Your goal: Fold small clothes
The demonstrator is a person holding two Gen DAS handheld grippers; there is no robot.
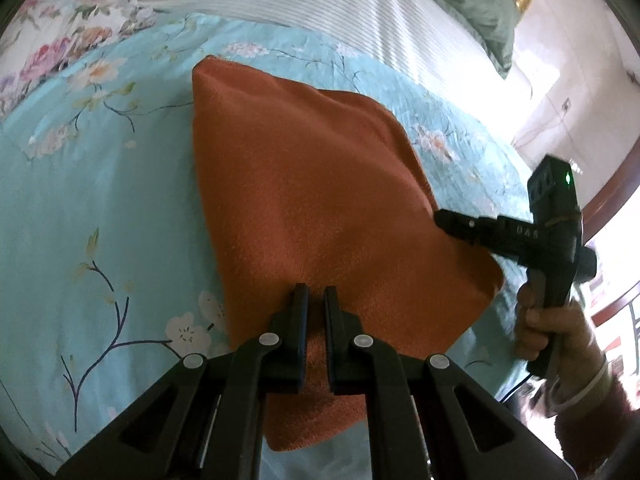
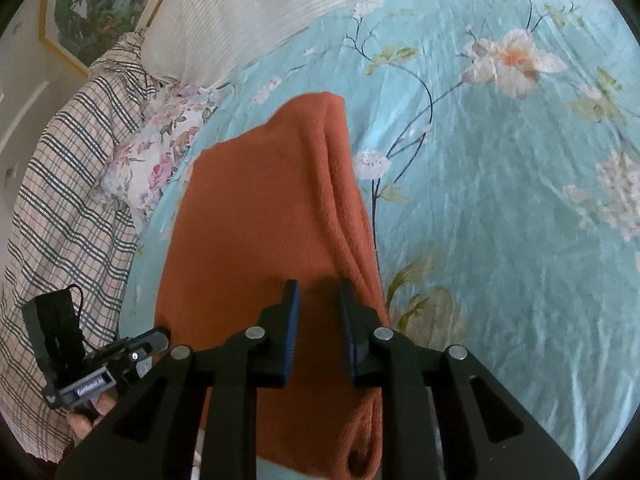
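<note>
Lying already folded on the bed (image 1: 100,208), orange garment (image 1: 304,200); perhaps one fold left. Left tool (image 1: 316,300) narrowly parted over cloth, grip unclear; right tool (image 2: 318,296) open, holding nothing.

Two hand-held claws, both angled downward
Left claw (image 1: 316,300) fingers nearly closed, a narrow gap showing; right claw (image 2: 319,300) fingers parted wider; right hand (image 1: 538,330) gripping its handle.

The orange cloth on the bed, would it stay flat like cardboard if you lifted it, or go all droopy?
Probably droopy: the orange cloth already bends in soft folds and a rolled edge on the blue flowered bedspread. It looks fuzzy and knitted, so likely not slippery, and it seems light. It won't roll or break.
</note>
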